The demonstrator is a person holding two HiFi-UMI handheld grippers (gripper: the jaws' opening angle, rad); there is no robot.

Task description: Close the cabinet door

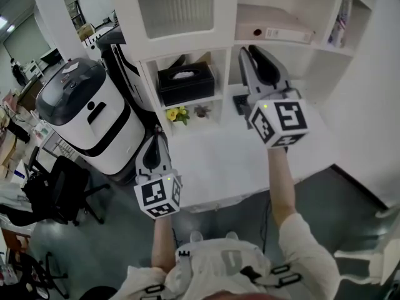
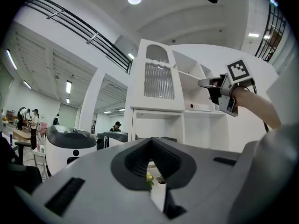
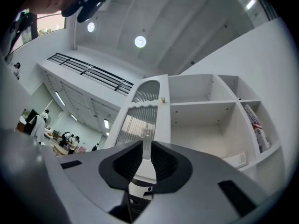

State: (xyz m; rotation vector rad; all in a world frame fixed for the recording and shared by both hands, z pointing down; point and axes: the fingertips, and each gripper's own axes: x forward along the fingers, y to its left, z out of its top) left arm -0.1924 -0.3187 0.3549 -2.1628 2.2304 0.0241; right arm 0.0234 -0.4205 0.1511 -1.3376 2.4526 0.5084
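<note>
The white cabinet [image 1: 287, 74] has a ribbed-glass door [image 1: 178, 5] at its upper left, beside open shelves. In the right gripper view that door [image 3: 140, 120] stands straight ahead, with a small knob [image 3: 163, 99] on its edge. My right gripper [image 1: 256, 58] is raised toward the open shelves just right of the door; its jaws [image 3: 146, 146] show a narrow slit with nothing in it. My left gripper [image 1: 153, 145] hangs lower, over the counter's left front, with its tips [image 2: 150, 141] together and empty. From the left gripper view, the right gripper [image 2: 205, 83] is seen at shelf height.
A black tissue box [image 1: 185, 82] and yellow flowers [image 1: 175, 114] sit in the lower shelves. A white binder [image 1: 275, 29] lies on the open shelf, books [image 1: 340, 20] at far right. A white counter [image 1: 212, 161] juts out in front. A large white machine [image 1: 87, 114] and office chair [image 1: 59, 192] stand left.
</note>
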